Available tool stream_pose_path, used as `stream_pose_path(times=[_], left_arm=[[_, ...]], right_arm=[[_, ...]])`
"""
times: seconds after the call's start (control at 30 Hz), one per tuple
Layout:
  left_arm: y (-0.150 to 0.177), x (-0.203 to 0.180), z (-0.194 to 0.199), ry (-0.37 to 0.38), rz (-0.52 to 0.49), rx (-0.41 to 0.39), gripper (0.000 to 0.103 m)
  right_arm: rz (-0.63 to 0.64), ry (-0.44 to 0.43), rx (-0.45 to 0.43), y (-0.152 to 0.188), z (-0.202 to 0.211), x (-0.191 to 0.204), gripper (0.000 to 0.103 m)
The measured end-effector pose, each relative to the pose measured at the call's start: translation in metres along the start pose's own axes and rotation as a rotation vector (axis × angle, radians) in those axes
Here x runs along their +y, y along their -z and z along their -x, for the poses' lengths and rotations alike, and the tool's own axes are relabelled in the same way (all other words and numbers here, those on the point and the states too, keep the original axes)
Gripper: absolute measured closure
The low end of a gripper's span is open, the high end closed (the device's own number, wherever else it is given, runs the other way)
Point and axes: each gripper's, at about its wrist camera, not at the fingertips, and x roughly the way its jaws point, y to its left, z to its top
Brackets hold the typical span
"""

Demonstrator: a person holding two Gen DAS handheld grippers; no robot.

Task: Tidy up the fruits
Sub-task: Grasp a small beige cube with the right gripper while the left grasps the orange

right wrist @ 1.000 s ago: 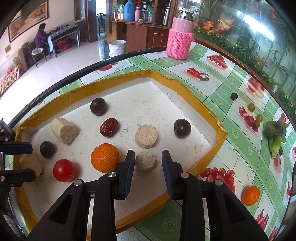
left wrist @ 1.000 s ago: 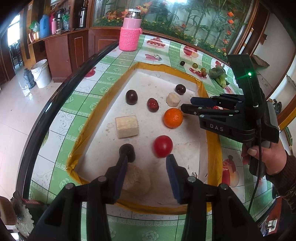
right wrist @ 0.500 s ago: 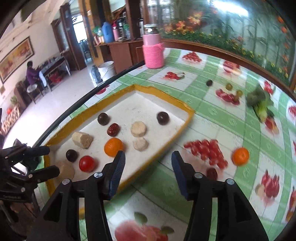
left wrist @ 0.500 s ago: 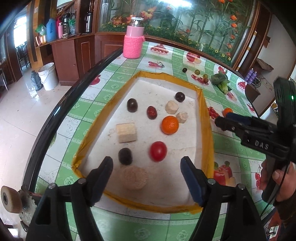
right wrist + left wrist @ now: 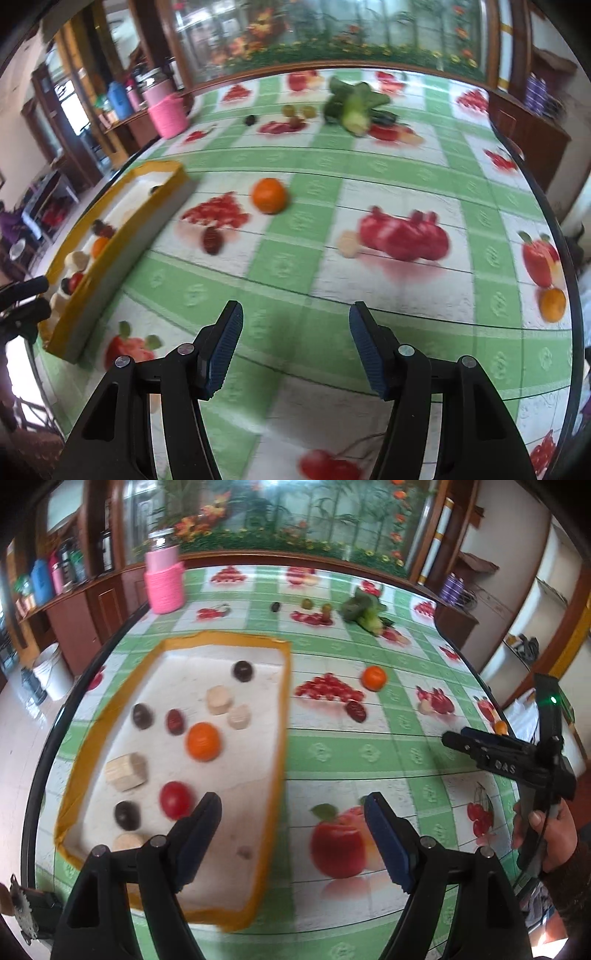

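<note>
A yellow-rimmed white tray [image 5: 284, 686] holds an orange [image 5: 203, 741], a red tomato [image 5: 176, 799], a red date [image 5: 174, 722], dark plums and pale cut pieces. Outside it on the tablecloth lie an orange [image 5: 269, 195], a red date [image 5: 213, 239] and a small orange [image 5: 552, 303] at the right edge. My left gripper [image 5: 291, 834] is open and empty above the tray's right rim. My right gripper [image 5: 295, 347] is open and empty over the tablecloth, well short of the loose orange; it also shows in the left wrist view [image 5: 458, 738].
A pink knit-covered jar [image 5: 164, 581] stands at the table's far left. A green vegetable [image 5: 354, 107], small green fruits [image 5: 299, 110] and a dark berry [image 5: 251, 119] lie at the far side. A pale piece [image 5: 349, 243] lies on the cloth. The table edge runs along the right.
Both grippers have opened wide and pulled back from the tray. The right gripper has swung right, away from the tray, to face the loose fruit on the tablecloth. The left view has shifted right.
</note>
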Motion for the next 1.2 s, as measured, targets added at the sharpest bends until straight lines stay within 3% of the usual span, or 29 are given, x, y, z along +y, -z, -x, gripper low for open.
stream_pose_path(times=[0.2,0.33,0.4,0.47,0.57,0.77,0.93,1.0,1.1,1.2], left_arm=[[-0.012,-0.042,-0.014,-0.014,-0.098,0.024,0.018],[-0.019,-0.062,-0.023,-0.036,-0.149,0.038,0.018],[-0.024,-0.069,-0.028,-0.046,-0.167,0.041,0.017],[-0.031,-0.075,-0.034,-0.059,-0.181,0.042,0.017],[-0.046,-0.084,-0.047,-0.079,-0.195,0.041,0.017],[-0.082,-0.099,-0.084,-0.046,-0.147,0.049,0.017],[-0.106,-0.118,-0.125,-0.06,-0.139,0.064,0.018],[-0.112,-0.125,-0.14,-0.067,-0.14,0.081,0.022],[-0.115,-0.13,-0.16,-0.063,-0.14,0.105,0.048],[-0.117,-0.125,-0.169,-0.138,-0.143,0.071,0.066]], right_arm=[[-0.059,-0.003,0.006,-0.018,-0.025,-0.032,0.043],[-0.016,-0.041,0.012,-0.031,-0.041,-0.03,0.043],[0.042,-0.034,0.005,-0.033,-0.047,-0.025,0.048],[0.09,-0.016,0.0,-0.036,-0.051,-0.021,0.068],[0.101,-0.04,0.001,-0.04,-0.054,-0.024,0.082],[0.115,-0.063,-0.022,-0.032,-0.037,-0.029,0.082],[0.103,-0.081,-0.039,-0.025,-0.02,-0.038,0.082],[0.093,-0.083,-0.04,-0.023,-0.017,-0.043,0.082],[0.08,-0.086,-0.045,-0.021,-0.013,-0.047,0.082],[0.068,-0.089,-0.049,-0.02,-0.01,-0.05,0.082]])
